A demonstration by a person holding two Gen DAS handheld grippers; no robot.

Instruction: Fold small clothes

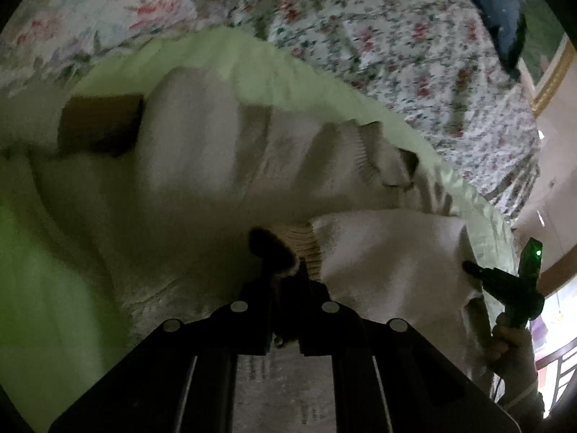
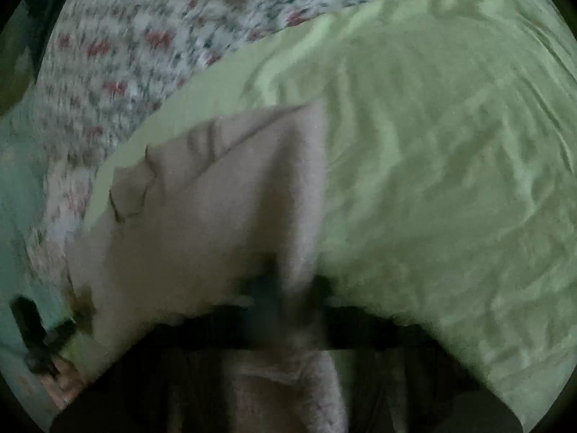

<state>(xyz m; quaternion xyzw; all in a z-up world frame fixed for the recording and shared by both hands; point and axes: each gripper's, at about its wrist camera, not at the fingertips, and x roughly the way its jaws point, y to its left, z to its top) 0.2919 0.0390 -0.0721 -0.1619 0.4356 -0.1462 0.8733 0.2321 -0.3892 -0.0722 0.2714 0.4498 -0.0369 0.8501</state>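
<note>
A cream knit sweater [image 1: 202, 180] lies on a light green cloth [image 1: 295, 75] spread over a flowered bedspread. My left gripper [image 1: 288, 267] is shut on the sweater's ribbed edge [image 1: 306, 241] and holds it up. My right gripper [image 1: 472, 270] shows at the right of the left wrist view, shut on the sweater's other edge. In the right wrist view, which is blurred, the sweater [image 2: 216, 209] hangs from my right gripper [image 2: 288, 285] over the green cloth [image 2: 432, 144]. A brown patch [image 1: 101, 122] sits on the sweater at the left.
The flowered bedspread [image 1: 396, 36] lies beyond the green cloth. A dark blue item [image 1: 501, 11] lies at the far right. A gold picture frame [image 1: 551, 79] and a wall stand at the right edge.
</note>
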